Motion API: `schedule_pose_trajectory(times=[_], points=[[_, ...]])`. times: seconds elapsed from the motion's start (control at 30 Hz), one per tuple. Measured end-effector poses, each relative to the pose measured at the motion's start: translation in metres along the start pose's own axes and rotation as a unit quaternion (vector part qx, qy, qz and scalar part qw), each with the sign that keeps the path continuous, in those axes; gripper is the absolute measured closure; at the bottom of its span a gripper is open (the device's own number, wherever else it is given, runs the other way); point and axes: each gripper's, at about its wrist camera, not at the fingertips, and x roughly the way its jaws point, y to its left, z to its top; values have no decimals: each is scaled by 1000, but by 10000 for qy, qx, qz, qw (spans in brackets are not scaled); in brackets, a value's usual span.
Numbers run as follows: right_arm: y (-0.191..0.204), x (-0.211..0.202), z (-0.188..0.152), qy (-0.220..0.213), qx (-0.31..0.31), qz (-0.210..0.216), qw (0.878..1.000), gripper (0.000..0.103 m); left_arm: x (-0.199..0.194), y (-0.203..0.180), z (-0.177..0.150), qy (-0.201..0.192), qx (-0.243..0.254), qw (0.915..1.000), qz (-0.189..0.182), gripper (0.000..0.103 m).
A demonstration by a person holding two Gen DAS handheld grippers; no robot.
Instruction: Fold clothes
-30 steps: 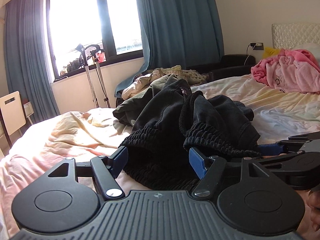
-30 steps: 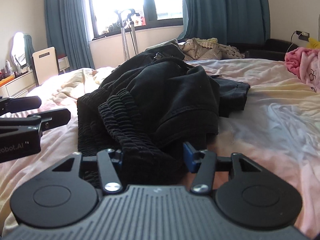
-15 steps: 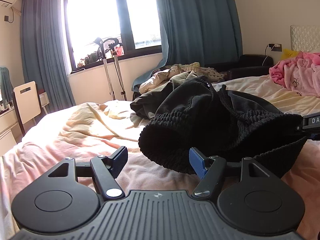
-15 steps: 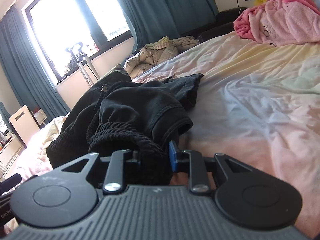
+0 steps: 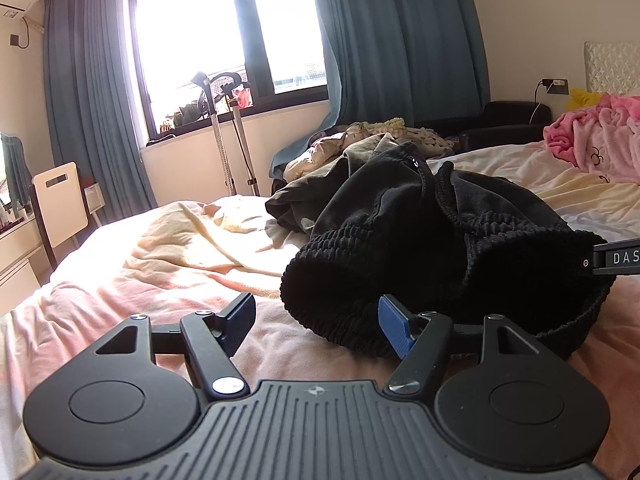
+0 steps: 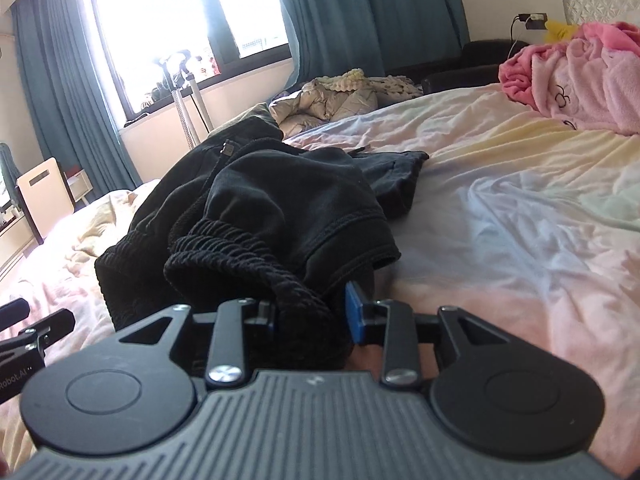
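A black garment with a ribbed elastic waistband [image 5: 420, 248] lies bunched on the bed. My left gripper [image 5: 316, 322] is open and empty, just short of the near edge of the waistband. My right gripper [image 6: 314, 316] is shut on the ribbed waistband [image 6: 240, 256] and holds it slightly lifted; it also shows at the right edge of the left wrist view [image 5: 616, 258]. The rest of the garment [image 6: 288, 184] trails away toward the window. The left gripper shows at the lower left of the right wrist view [image 6: 36, 320].
The bed sheet [image 6: 500, 240] is pale pink and yellow. A pink blanket [image 6: 580, 76] lies at the far right. A beige jacket [image 6: 332, 100] and other clothes lie at the far bed edge. A white chair [image 5: 60, 208] and crutches [image 5: 224, 128] stand near the window.
My right gripper closed on the waistband and pulled it right, lifting it. My left gripper backed off to the left; the garment no longer lies between its fingers.
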Motion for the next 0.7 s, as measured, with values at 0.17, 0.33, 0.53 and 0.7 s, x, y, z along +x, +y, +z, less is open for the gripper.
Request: schedule_pose_trajectory(times=[0.17, 0.33, 0.53, 0.7], points=[[-3, -11, 7, -361, 84, 235, 9990, 78, 2, -2, -1, 2, 39, 10000, 35, 31], [8, -29, 16, -920, -138, 451, 9946, 79, 5, -2, 1, -59, 60, 10000, 22, 29], [-5, -27, 21, -918, 172, 496, 9944, 79, 32, -8, 10, 171, 217, 9996, 42, 25], [-15, -20, 18, -794, 424, 478, 9948, 79, 55, -18, 17, 280, 583, 9977, -221, 25]])
